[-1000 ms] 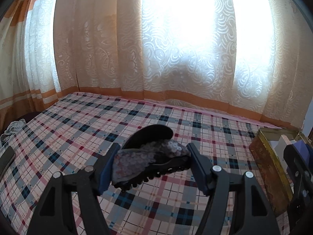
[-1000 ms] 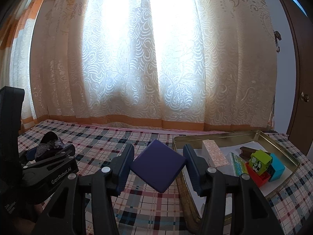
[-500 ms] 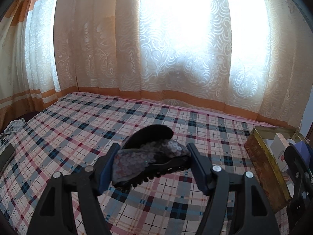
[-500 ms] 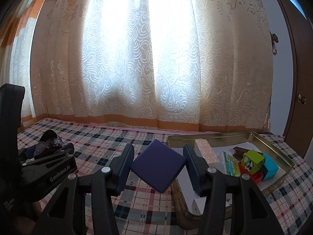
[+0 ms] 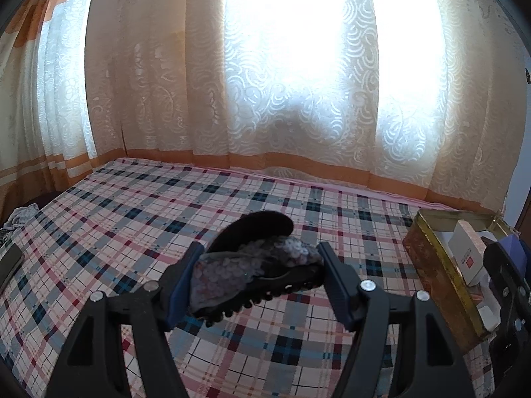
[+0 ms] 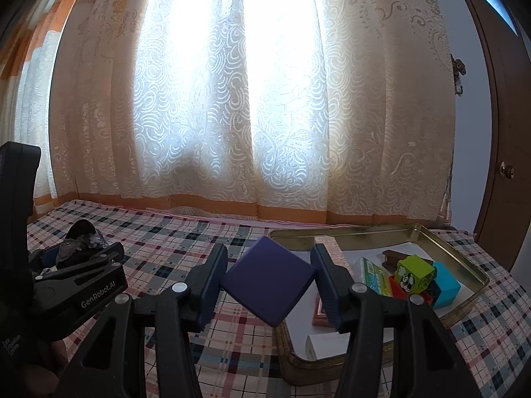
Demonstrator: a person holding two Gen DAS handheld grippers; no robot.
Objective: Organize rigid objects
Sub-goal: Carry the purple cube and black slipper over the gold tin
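Note:
My left gripper [image 5: 257, 277] is shut on a black slipper with a sequined strap [image 5: 255, 272] and holds it above the plaid bedspread [image 5: 132, 219]. The slipper also shows in the right wrist view [image 6: 81, 243]. My right gripper [image 6: 268, 280] is shut on a flat dark blue square box [image 6: 268, 280], held corner-down at the left rim of a gold metal tin [image 6: 464, 262]. The tin also shows in the left wrist view [image 5: 434, 265], at the right. In the tin lie a pink box [image 6: 332, 248], colourful toy blocks [image 6: 421, 278] and a green card [image 6: 375, 272].
Lace curtains [image 5: 298, 83] hang behind the bed. A brown door [image 6: 504, 165] stands at the right. A dark flat object [image 5: 8, 267] and crumpled cloth [image 5: 20, 215] lie at the bed's left edge. The left gripper's body [image 6: 66, 282] sits left of my right gripper.
Both grippers have shifted right, toward the tin, still holding the slipper and the blue box. The tin now sits closer and more central in the right wrist view.

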